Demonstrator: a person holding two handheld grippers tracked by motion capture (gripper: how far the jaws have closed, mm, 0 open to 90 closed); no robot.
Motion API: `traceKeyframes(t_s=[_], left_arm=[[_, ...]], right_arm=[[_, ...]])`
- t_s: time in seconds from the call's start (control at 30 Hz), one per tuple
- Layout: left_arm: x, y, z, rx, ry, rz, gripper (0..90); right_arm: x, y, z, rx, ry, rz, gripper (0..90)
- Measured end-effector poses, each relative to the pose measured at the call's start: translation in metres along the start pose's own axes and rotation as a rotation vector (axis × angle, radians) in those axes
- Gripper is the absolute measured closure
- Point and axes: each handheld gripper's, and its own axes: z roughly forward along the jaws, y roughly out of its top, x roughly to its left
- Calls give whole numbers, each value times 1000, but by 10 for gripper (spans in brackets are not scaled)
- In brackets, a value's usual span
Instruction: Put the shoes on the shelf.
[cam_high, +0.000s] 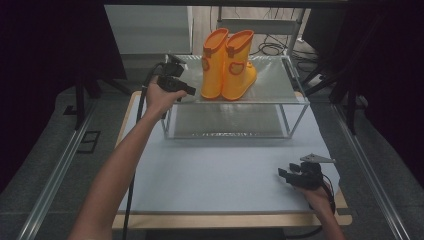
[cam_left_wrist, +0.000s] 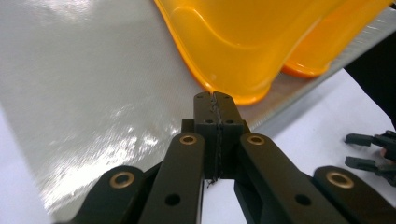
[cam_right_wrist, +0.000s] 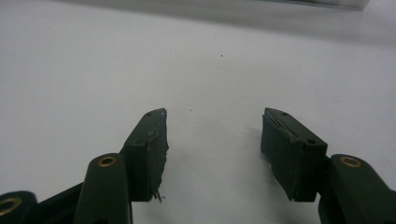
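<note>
Two grippers — left gripper (cam_high: 187, 91) raised, right gripper (cam_high: 285, 174) low

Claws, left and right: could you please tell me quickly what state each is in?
Left claw: closed, empty, beside the orange boots.
Right claw: open, empty, over the table.

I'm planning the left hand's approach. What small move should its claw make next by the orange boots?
Probably open the left claw first: its jaws are pressed together, empty, just short of the nearer orange boot on the shelf. Shut, it cannot take hold.
</note>
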Motion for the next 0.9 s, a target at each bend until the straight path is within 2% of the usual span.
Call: traceKeyframes(t_s=[0.1,0.27,0.43,0.53,0.6,0.67,0.7,0.9], left_arm=[[0,3,10,1,3,-4,900],[-2,3,17,3,4,-12,900],[-4,4,20,-15,-29,-46,900],[-8,5,22,-16,-16,-39,900],[-9,6,22,-17,-21,-47,900],[-10,6,24,-14,-47,-48,900],[-15,7,27,-18,-54,-39,900],[-29,11,34,-8,-82,-21,900]], right_arm=[[-1,0,0,-4,0,1,413],[-2,-1,0,-4,1,0,413],[-2,-1,-1,-5,0,6,413],[-2,0,0,-6,-1,5,413],[-1,0,0,-6,-2,3,412],[-1,0,0,-5,-1,1,412],[0,0,0,-5,1,2,412],[0,-1,0,-5,5,8,412]])
